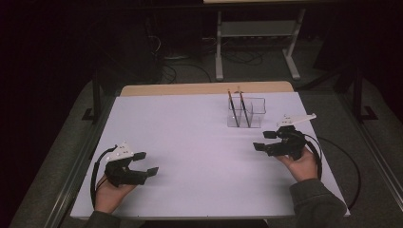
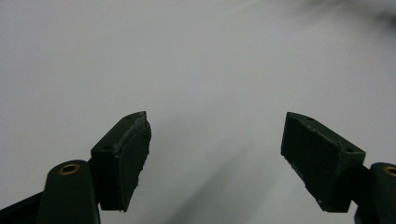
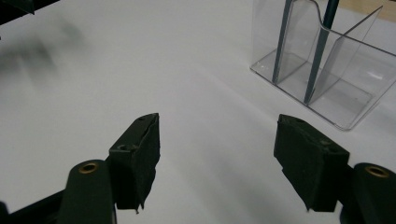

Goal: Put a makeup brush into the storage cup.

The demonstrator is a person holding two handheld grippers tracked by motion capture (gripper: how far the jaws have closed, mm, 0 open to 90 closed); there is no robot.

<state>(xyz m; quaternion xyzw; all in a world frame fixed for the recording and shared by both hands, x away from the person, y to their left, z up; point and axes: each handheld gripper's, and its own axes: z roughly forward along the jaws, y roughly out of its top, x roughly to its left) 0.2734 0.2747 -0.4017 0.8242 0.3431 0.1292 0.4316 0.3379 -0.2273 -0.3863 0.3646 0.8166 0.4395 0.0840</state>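
A clear plastic holder (image 1: 246,112) with compartments stands on the white table (image 1: 190,142), right of centre toward the back. Two dark pencils (image 1: 233,108) stand upright in it, one in each of two neighbouring compartments. My left gripper (image 1: 146,163) rests low at the table's near left, open, with bare white surface between its pads (image 2: 126,158). At the near right my right gripper (image 1: 264,141) is open too and holds nothing. In the right gripper view the holder (image 3: 327,70) and its pencils (image 3: 322,51) lie ahead to the upper right of the jaws.
A wooden strip (image 1: 204,88) borders the table's far edge. Beyond it, on the dark floor, stand a grey metal frame (image 1: 256,42) and loose cables (image 1: 190,66). A cable (image 1: 349,166) loops off the right gripper past the table's right edge.
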